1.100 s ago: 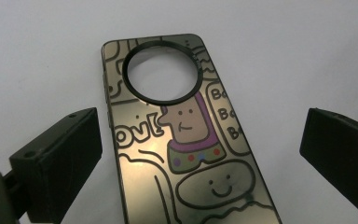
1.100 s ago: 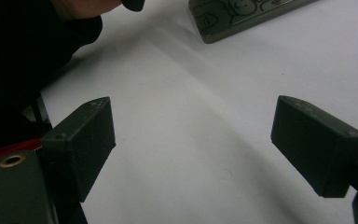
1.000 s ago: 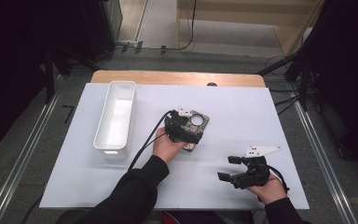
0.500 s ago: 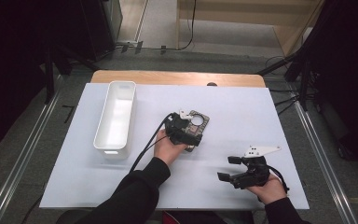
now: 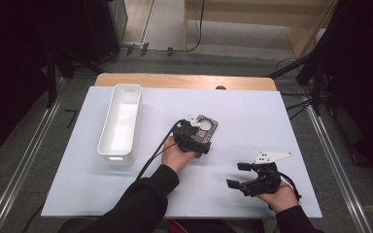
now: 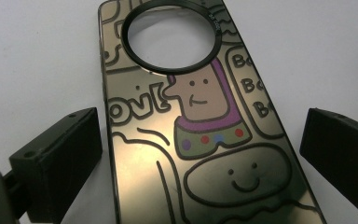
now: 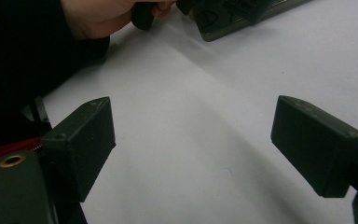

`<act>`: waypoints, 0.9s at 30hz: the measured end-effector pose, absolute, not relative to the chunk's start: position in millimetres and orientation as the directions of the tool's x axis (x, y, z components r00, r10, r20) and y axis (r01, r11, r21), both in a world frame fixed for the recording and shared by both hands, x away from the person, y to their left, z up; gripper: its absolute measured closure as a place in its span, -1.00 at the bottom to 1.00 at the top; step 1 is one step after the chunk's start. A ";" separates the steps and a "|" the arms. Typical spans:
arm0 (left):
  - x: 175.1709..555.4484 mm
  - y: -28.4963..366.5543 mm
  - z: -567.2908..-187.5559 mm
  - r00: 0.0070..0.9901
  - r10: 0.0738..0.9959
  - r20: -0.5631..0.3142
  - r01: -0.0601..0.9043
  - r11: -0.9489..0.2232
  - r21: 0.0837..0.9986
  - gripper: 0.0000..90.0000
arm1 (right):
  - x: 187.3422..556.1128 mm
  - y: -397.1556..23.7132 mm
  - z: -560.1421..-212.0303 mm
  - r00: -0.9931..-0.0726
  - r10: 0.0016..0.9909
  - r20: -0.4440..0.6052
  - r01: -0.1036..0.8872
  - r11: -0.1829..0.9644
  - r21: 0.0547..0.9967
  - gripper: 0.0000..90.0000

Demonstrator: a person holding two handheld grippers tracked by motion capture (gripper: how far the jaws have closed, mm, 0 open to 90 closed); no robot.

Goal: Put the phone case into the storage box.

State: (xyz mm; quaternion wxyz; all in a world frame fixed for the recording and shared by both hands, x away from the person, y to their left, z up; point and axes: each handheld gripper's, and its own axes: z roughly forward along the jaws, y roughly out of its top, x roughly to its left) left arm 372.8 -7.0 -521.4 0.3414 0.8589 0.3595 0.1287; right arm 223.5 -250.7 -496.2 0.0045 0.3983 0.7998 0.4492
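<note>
A flat phone case [image 5: 208, 128] printed with cartoon figures and a round ring hole [image 6: 200, 140] lies on the white table sheet [image 5: 272, 116] near the middle. My left gripper [image 5: 197, 137] hovers over its near end. It is open, with one black jaw on each side of the case [image 6: 200, 158] and neither touching it. My right gripper [image 5: 238, 175] rests low at the front right, open, with bare sheet between its jaws [image 7: 193, 144]. The right gripper view shows the left hand [image 7: 107, 14] and a corner of the case [image 7: 228, 21] at its top edge.
A long white tray [image 5: 106, 127] stands at the left of the sheet, lengthwise front to back, with nothing visible inside. The left gripper's cable [image 5: 150, 160] trails back along the forearm. A wooden table edge [image 5: 184, 81] runs along the far side.
</note>
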 end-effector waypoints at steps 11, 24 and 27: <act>369.7 -11.3 -523.7 0.706 0.708 0.027 0.509 -0.533 0.675 -1.00 | 223.2 -251.0 -496.0 -0.684 0.640 0.350 0.632 0.280 0.722 -0.72; 366.6 -13.1 -522.7 0.689 0.723 0.035 0.522 -0.529 0.669 -0.96 | 223.3 -250.6 -496.2 -0.683 0.642 0.348 0.632 0.280 0.723 -0.72; 365.1 -13.9 -521.4 0.682 0.730 0.036 0.530 -0.527 0.665 -0.91 | 223.3 -250.2 -496.2 -0.682 0.643 0.348 0.633 0.281 0.721 -0.72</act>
